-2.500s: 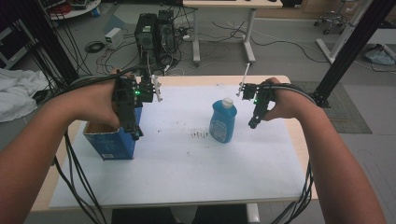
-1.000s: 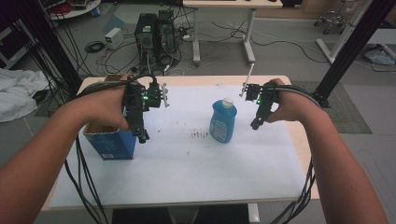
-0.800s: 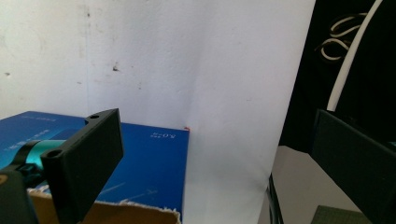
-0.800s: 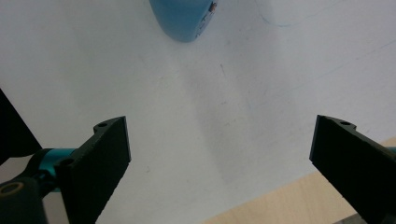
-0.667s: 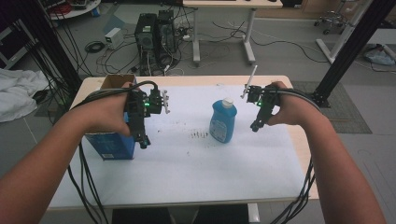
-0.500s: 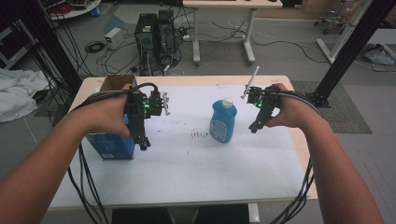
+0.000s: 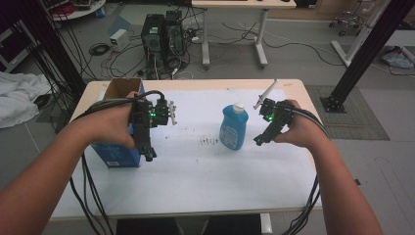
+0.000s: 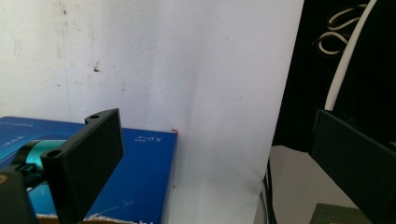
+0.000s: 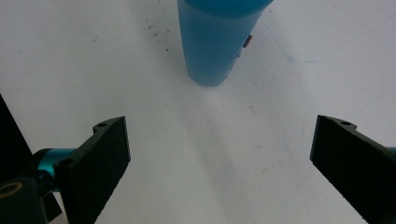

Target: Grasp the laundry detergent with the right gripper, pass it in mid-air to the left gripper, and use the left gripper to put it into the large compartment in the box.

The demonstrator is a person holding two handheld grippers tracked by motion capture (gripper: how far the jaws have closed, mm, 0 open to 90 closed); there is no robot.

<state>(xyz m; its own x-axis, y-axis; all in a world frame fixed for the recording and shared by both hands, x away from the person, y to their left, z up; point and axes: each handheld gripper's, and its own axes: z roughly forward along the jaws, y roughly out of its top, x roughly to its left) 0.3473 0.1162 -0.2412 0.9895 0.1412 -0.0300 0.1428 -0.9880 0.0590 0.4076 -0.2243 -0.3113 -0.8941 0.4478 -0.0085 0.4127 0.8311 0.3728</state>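
Note:
A blue bottle (image 7: pixel 233 129) with a white cap stands upright on the white table top (image 7: pixel 195 186), right of centre. My right gripper (image 7: pixel 260 139) hovers just to its right, jaws wide open and empty. In the right gripper view the bottle (image 9: pixel 217 42) stands ahead of the open gripper (image 9: pixel 219 163), a short gap away. A blue cardboard box (image 7: pixel 116 149) with an open top stands at the table's left. My left gripper (image 7: pixel 148 152) hangs at the box's right side, pointing down. Its own view has the gripper (image 8: pixel 215 158) open, with the blue box (image 8: pixel 140 186) under its left jaw.
Black cables (image 7: pixel 88 196) trail from the left hand over the table's front edge. Dark specks (image 7: pixel 209 142) mark the sheet beside the bottle. On the floor behind stand computer towers (image 7: pixel 161 32), a desk leg (image 7: pixel 259 34), a white cloth (image 7: pixel 14 98) and a black frame post (image 7: pixel 367 49).
My left gripper has moved right, from over the box to its right side. The right gripper has stayed beside the bottle, dipping slightly.

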